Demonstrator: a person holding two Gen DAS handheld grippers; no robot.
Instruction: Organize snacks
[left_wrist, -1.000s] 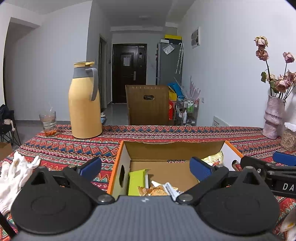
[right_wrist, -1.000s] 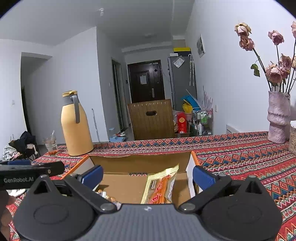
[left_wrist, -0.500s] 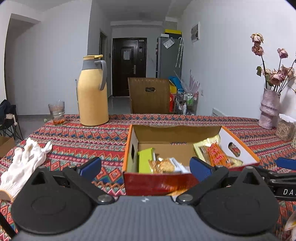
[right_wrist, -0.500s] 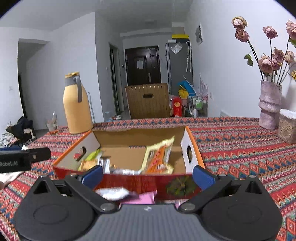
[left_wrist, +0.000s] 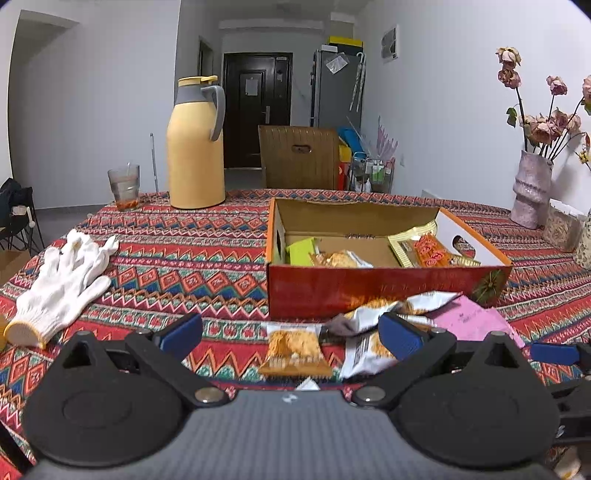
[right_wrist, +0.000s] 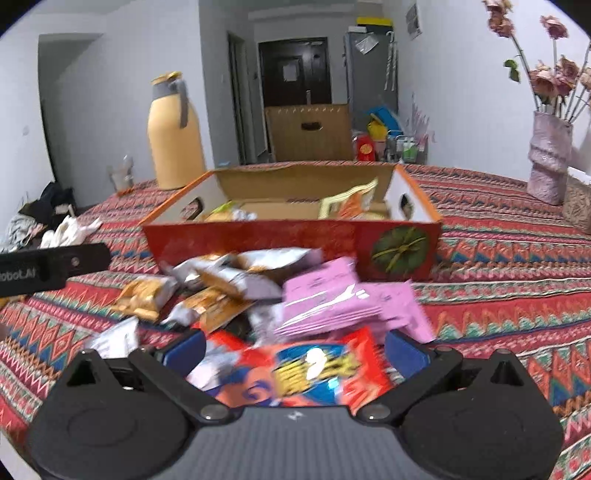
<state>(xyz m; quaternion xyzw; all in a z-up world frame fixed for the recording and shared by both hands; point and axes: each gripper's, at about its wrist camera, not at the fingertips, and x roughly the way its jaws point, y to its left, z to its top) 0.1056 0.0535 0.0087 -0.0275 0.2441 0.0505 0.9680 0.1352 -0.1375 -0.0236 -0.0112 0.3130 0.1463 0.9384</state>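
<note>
A red cardboard box (left_wrist: 369, 286) (right_wrist: 258, 240) stands open on the patterned tablecloth and holds several snack packets, among them a green one (left_wrist: 301, 249) and an orange-yellow one (left_wrist: 424, 247). In front of it lies a loose pile: an orange cracker packet (left_wrist: 293, 350) (right_wrist: 142, 295), silver packets (right_wrist: 243, 269), pink packets (right_wrist: 343, 299) (left_wrist: 469, 319) and a red-blue packet (right_wrist: 314, 369). My left gripper (left_wrist: 290, 334) is open and empty above the cracker packet. My right gripper (right_wrist: 295, 349) is open and empty above the red-blue packet.
A yellow thermos (left_wrist: 195, 144) and a glass (left_wrist: 125, 186) stand at the far left. A white glove (left_wrist: 62, 284) lies at the left. A pink vase of dried roses (left_wrist: 532, 192) and a woven basket (left_wrist: 563, 229) stand at the far right. A wooden chair (left_wrist: 299, 155) is behind the table.
Both grippers have pulled back from over the box toward the table's near edge. The loose pile in front of the box has come into view. Both stay open.
</note>
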